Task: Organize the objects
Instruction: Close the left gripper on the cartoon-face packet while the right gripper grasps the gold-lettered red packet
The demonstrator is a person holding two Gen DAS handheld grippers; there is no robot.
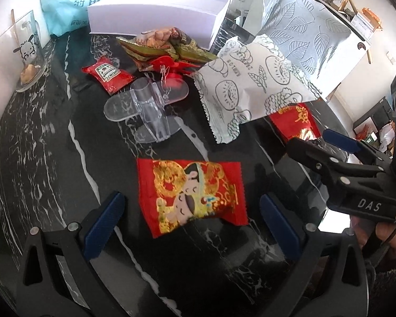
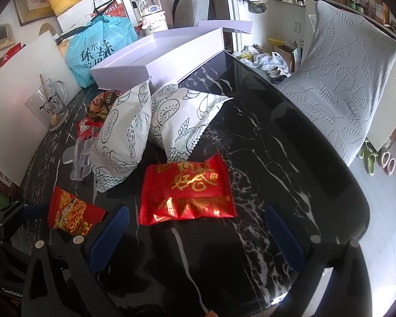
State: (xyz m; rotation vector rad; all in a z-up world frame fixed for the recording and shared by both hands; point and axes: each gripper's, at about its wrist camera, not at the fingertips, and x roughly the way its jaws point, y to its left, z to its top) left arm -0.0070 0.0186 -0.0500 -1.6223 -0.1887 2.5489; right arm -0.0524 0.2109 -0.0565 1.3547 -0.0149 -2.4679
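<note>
My left gripper [image 1: 192, 222] is open, its blue pads on either side of a red snack packet with a cartoon figure [image 1: 192, 192] lying on the black marble table [image 1: 39, 145]. My right gripper [image 2: 198, 229] is open just in front of a second red packet with gold characters [image 2: 187, 195]. The right gripper also shows in the left wrist view [image 1: 316, 140], open, near that packet [image 1: 295, 121]. Two white printed snack bags [image 2: 124, 132] [image 2: 182, 121] lie behind. An open white box [image 2: 158, 58] stands at the back.
A ketchup sachet [image 1: 107, 74], a clear plastic stand [image 1: 147, 103], a brown-gold snack bag [image 1: 161, 45] and a red bow lie mid-table. A glass mug [image 1: 26, 52] stands at the left, a blue bag [image 2: 100, 47] at the back. A leaf-pattern chair [image 2: 343, 92] stands at the table's right edge.
</note>
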